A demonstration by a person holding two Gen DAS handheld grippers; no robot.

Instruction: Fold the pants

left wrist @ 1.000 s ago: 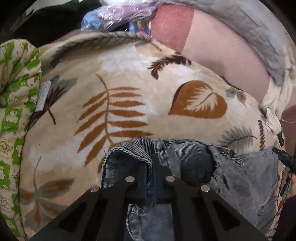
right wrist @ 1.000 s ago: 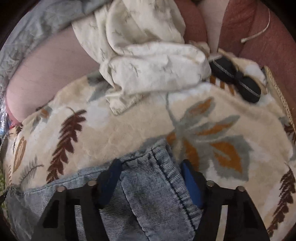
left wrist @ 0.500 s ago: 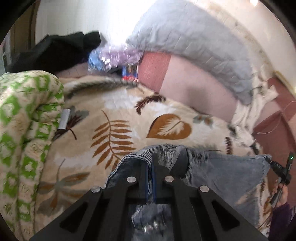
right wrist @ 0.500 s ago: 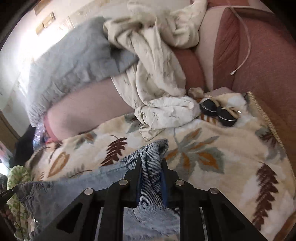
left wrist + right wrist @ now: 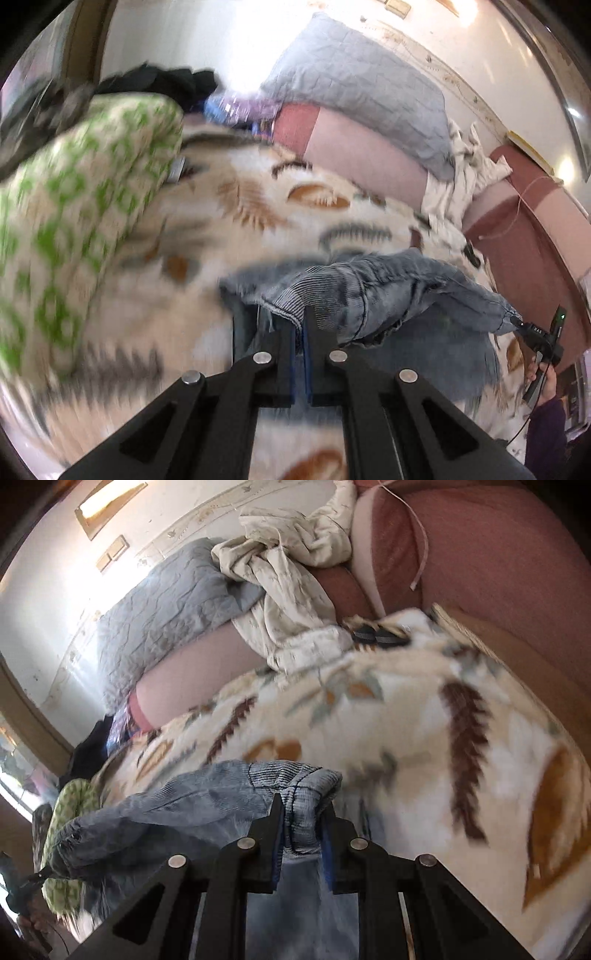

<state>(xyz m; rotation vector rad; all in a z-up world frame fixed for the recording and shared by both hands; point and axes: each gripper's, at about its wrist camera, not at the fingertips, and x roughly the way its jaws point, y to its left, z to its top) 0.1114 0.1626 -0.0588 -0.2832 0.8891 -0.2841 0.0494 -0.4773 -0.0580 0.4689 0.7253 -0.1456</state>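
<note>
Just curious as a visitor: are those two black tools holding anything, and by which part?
Yes. Both the left tool and right tool pinch the jeans by the ribbed waistband edge.

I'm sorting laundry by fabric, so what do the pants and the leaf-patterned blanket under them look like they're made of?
The pants look like washed blue denim: faded mottled colour, ribbed weave and dark stitched seams where the right tool and left tool pinch them. The blanket looks like plush fleece, probably synthetic: soft, fuzzy pile with printed brown and grey leaves. Motion blur leaves the fibre uncertain.
</note>
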